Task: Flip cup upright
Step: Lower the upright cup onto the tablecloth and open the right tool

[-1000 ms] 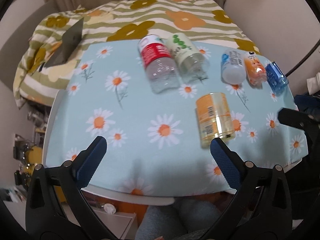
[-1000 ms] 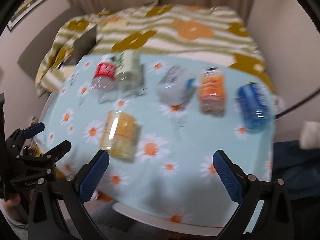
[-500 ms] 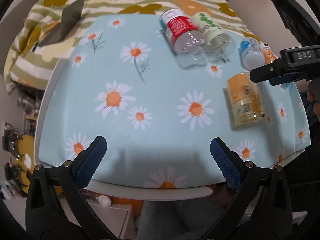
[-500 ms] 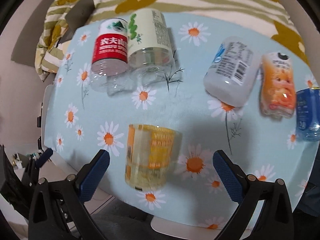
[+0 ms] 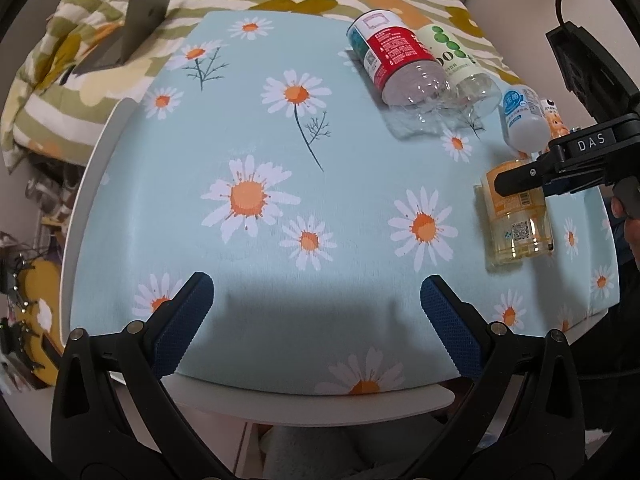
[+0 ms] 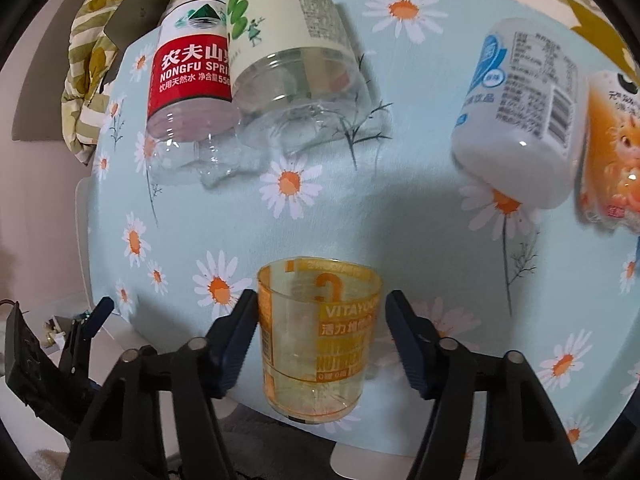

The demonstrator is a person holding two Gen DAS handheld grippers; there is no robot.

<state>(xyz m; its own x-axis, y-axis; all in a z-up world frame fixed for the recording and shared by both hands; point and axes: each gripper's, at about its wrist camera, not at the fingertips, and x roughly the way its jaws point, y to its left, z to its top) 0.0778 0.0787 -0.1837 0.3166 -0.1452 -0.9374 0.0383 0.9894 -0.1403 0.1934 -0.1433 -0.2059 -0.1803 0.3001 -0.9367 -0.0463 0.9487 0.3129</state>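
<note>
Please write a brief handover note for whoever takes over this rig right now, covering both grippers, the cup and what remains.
Right gripper: open, its fingers on either side of the orange cup; the left finger looks at or near the cup wall, the right one stands clear. No grip yet.
Left gripper: open, holding nothing, hovering over the near edge of the table.
Cup: lying on its side on the daisy tablecloth, near the table's front edge, apart from the other cut bottles lying farther back.
Done: approach and straddle.
Left: close on the cup, lift, turn it upright, set it down, release.
</note>
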